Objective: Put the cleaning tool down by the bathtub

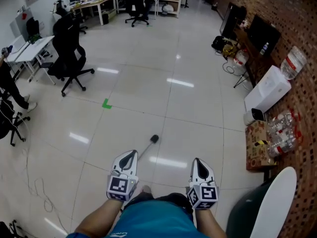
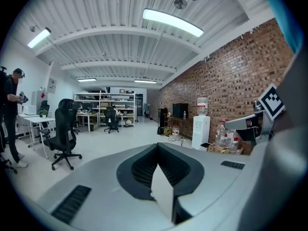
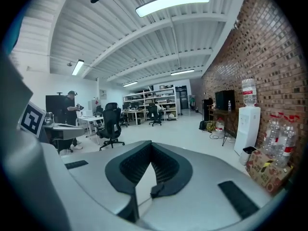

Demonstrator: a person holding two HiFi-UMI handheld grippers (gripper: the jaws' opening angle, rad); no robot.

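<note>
The left gripper (image 1: 130, 155) and the right gripper (image 1: 197, 161) are being held side by side at the bottom of the head view, pointed out over the glossy floor (image 1: 148, 78). Both pairs of jaws are being pressed together, with nothing between them. The cleaning tool (image 1: 151, 142), a pale stick with a black head, is being shown just up and right of the left gripper's tip; contact cannot be told. The bathtub (image 1: 281, 198) is being shown at lower right, apart from it.
</note>
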